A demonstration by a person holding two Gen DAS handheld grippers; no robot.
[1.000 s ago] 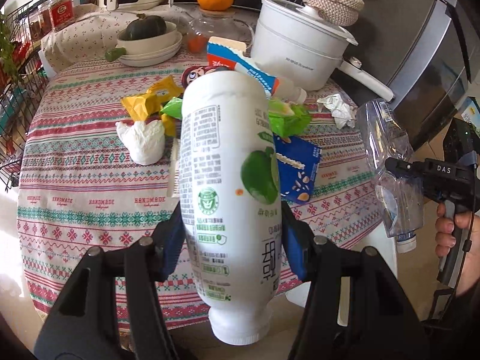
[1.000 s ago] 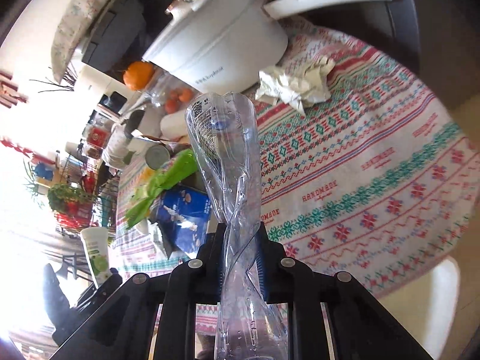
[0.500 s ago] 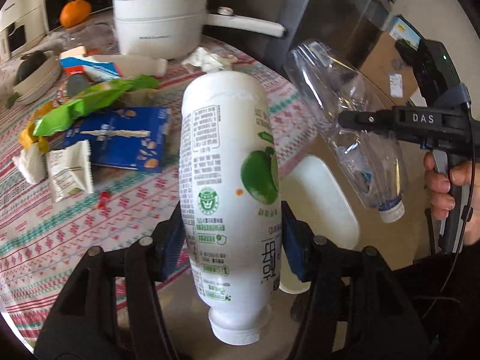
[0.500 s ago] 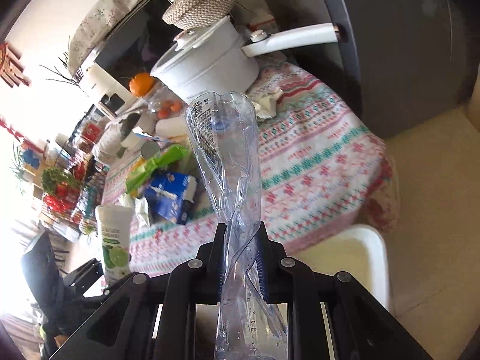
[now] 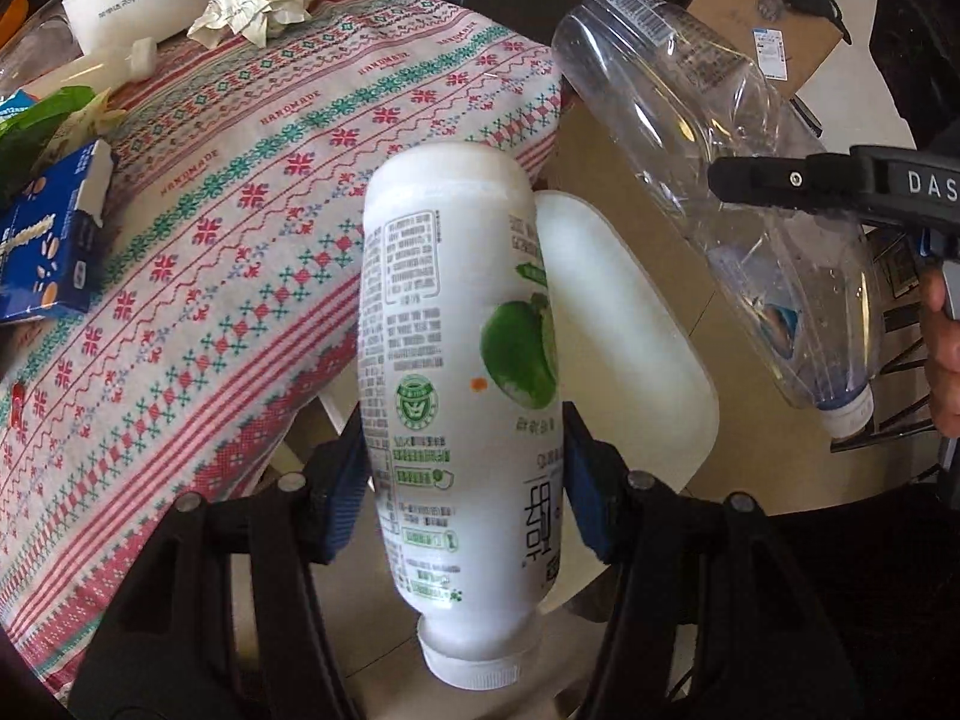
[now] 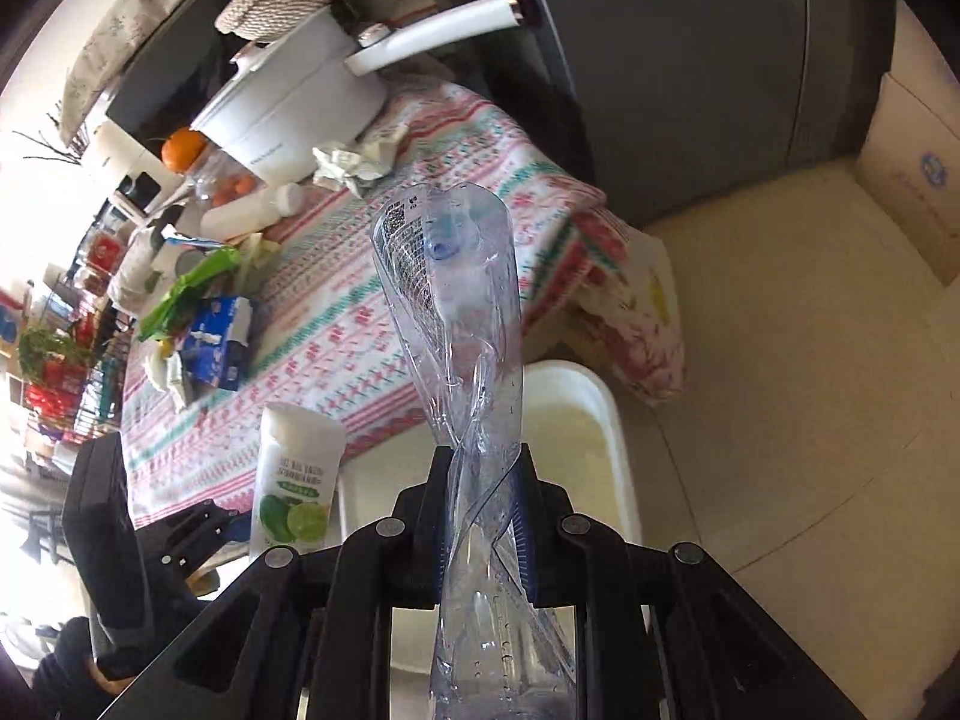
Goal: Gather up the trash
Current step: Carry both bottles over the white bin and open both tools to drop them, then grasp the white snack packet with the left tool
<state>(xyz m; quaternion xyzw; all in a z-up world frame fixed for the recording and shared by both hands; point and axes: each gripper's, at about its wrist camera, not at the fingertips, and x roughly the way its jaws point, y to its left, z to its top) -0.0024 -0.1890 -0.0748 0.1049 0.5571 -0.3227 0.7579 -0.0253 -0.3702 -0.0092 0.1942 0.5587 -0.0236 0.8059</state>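
While L gripper (image 5: pixel 462 480) clamps white lime-drink bottle (image 5: pixel 456 360) cap-down, R gripper (image 6: pixel 483 516) squeezes crushed clear plastic bottle (image 6: pixel 456 312), both above white bin (image 6: pixel 600 420) beside table w/ patterned cloth (image 5: pixel 270 180).

My left gripper (image 5: pixel 462 480) has matt black plastic arms with ribbed blue pads, clamping an opaque white plastic bottle (image 5: pixel 456 360) under a glossy printed label. Beside that bottle, a clear crinkled plastic bottle (image 5: pixel 720 180) glints; behind it lies woven patterned cloth (image 5: pixel 240 210).

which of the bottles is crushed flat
The clear plastic bottle in the right tongs, pinched and twisted at its middle. The white lime-label bottle in the left tongs and the small white bottle on the table keep their round shape.
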